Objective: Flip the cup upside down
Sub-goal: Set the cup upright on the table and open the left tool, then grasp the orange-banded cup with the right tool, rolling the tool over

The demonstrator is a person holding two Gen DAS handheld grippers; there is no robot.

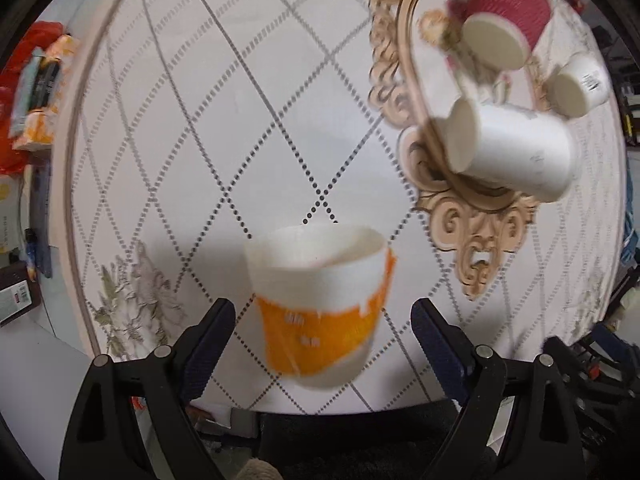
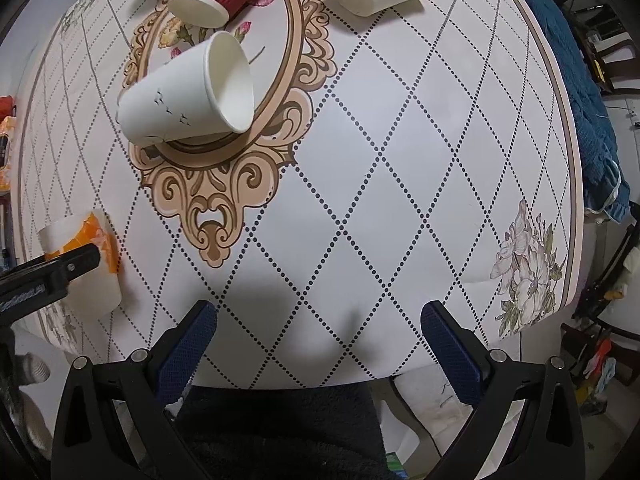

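Left wrist: left gripper, jaws spread wide, orange-white cup sits between the pads w/o visible contact, blurred, so released or about to grab, can't tell which. It stands on the counter near the 6 o'clock edge; which end is up unclear. White cup on its side at 2 o'clock, red cup at 1.

Right wrist: right gripper jaws apart, nothing held, hovers idle. Orange-white cup at 9 o'clock beside left gripper finger.

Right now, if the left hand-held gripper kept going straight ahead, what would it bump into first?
Probably the orange-and-white cup: it sits between the left hand-held gripper's open fingers, right in its line. Blur makes depth uncertain.
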